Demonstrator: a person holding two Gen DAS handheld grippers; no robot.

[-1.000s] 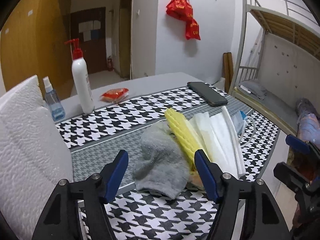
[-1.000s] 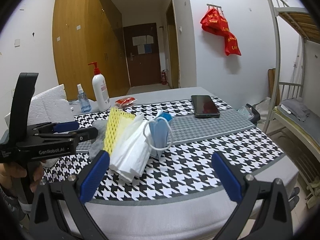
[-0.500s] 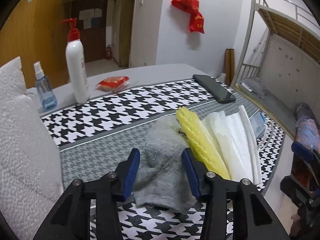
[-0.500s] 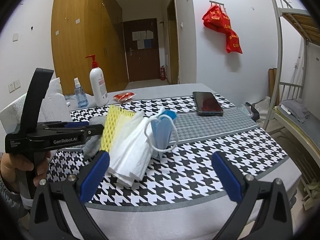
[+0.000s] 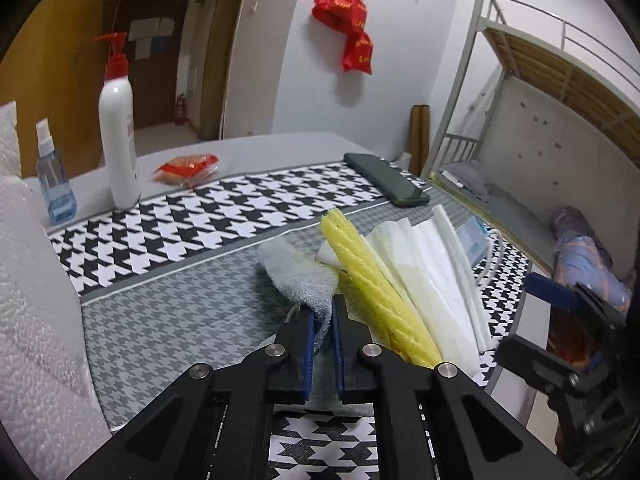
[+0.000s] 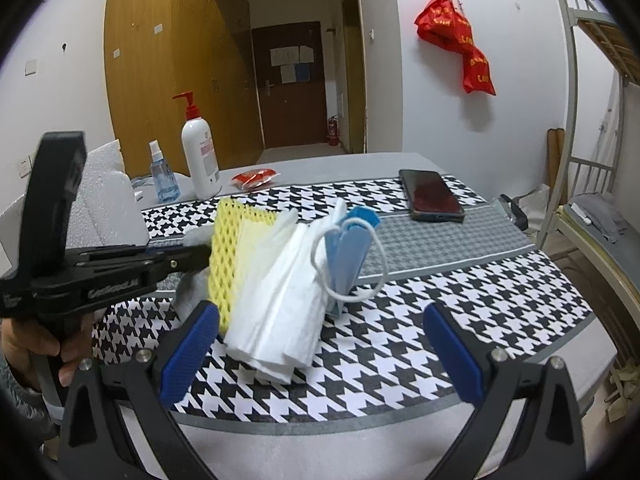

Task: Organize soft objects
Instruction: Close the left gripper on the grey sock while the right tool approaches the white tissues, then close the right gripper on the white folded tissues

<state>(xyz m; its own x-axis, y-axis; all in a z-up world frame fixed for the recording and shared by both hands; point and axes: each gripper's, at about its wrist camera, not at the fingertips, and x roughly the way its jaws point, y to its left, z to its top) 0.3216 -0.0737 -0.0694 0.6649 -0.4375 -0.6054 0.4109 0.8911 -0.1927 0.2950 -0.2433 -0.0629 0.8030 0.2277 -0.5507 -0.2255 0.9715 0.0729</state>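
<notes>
My left gripper [image 5: 322, 340] is shut on a grey sock [image 5: 298, 276] and holds its edge lifted off the houndstooth table mat [image 5: 180, 240]. The sock also shows in the right wrist view [image 6: 188, 288], hanging from the left gripper [image 6: 200, 258]. Beside it lie a yellow foam net [image 5: 372, 284], a stack of white cloths [image 5: 432, 280] and a blue face mask [image 6: 348, 252] with white loops. My right gripper [image 6: 320, 348] is open and empty near the table's front edge, just in front of the white cloths [image 6: 280, 312].
A white pump bottle [image 5: 118, 128], a small blue spray bottle [image 5: 56, 184] and a red snack packet [image 5: 186, 166] stand at the back left. A black phone [image 6: 432, 196] lies at the back right. White bubble wrap [image 5: 36, 320] fills the left. A bunk bed [image 5: 560, 120] is right.
My left gripper has closed from wide open onto the grey sock and lifted its edge. My right gripper has stayed open and moved slightly closer to the cloth pile.
</notes>
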